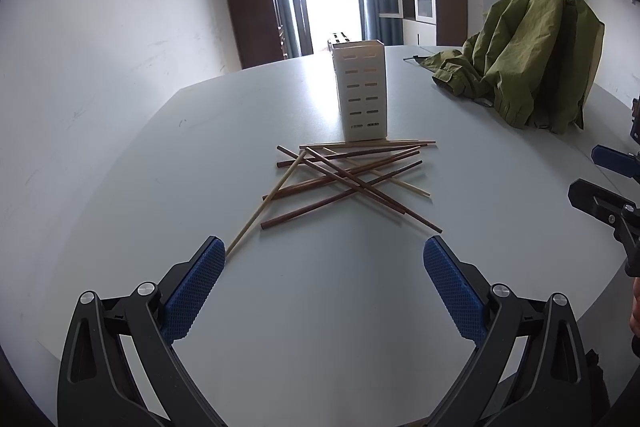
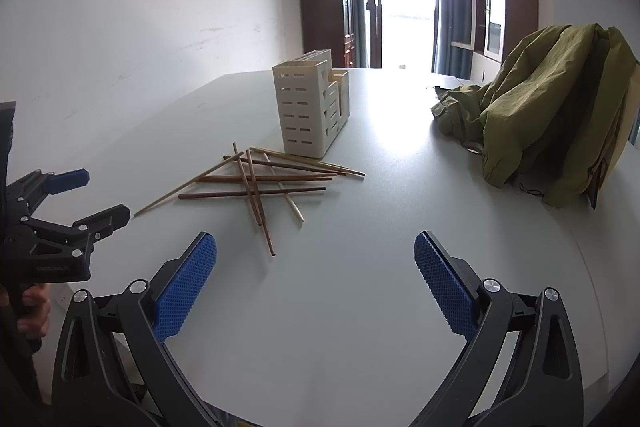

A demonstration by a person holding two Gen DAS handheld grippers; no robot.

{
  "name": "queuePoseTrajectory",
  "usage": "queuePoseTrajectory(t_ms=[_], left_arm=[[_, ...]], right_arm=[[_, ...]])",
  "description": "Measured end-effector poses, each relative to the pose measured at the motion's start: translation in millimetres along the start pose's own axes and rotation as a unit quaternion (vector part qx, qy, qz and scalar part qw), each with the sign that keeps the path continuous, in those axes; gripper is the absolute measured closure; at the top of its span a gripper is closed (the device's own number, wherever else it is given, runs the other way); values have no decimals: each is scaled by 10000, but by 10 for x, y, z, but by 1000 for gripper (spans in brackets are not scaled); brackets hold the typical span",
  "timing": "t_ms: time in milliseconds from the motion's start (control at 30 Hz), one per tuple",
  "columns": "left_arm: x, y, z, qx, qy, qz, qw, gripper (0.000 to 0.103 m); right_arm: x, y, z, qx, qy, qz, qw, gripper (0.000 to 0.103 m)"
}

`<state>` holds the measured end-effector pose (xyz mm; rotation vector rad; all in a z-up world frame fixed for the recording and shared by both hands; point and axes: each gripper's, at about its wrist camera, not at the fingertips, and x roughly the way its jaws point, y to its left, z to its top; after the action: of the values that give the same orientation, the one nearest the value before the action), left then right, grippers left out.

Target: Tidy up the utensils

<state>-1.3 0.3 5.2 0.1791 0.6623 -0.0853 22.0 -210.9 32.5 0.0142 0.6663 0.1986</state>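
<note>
Several wooden chopsticks (image 1: 344,175), dark brown and pale, lie crossed in a loose pile on the grey table (image 1: 320,307). A white slotted utensil holder (image 1: 362,91) stands upright just behind the pile. My left gripper (image 1: 325,251) is open and empty, a short way in front of the pile; one pale chopstick ends near its left fingertip. The right wrist view shows the same pile (image 2: 260,183) and holder (image 2: 312,107). My right gripper (image 2: 315,247) is open and empty, in front of and right of the pile. The left gripper (image 2: 106,199) shows at that view's left edge.
An olive green jacket (image 1: 532,63) lies heaped on the table's right side, also in the right wrist view (image 2: 560,115). The table's left edge runs along a white wall (image 1: 100,47). Cabinets and a bright doorway stand beyond the far end.
</note>
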Motion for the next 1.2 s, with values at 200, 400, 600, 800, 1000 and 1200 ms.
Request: queuePoseTrajectory(t_ms=[200, 400, 600, 800, 1000, 1200], left_arm=[[1, -4, 1, 0, 0, 0, 10000, 6], [0, -4, -1, -3, 3, 1, 10000, 6], [2, -2, -1, -2, -2, -6, 10000, 6], [3, -3, -2, -10, 8, -23, 10000, 6], [58, -7, 23, 6, 39, -63, 10000, 6], [291, 57, 49, 0, 235, -25, 9997, 20]], right_arm=[[6, -1, -4, -3, 0, -2, 10000, 3], [5, -3, -3, 2, 1, -1, 10000, 3], [8, 0, -4, 3, 4, -1, 10000, 3], [38, -2, -12, 6, 35, 18, 10000, 3], [123, -5, -6, 1, 80, 100, 9999, 3], [334, -3, 42, -13, 173, 248, 9995, 3]])
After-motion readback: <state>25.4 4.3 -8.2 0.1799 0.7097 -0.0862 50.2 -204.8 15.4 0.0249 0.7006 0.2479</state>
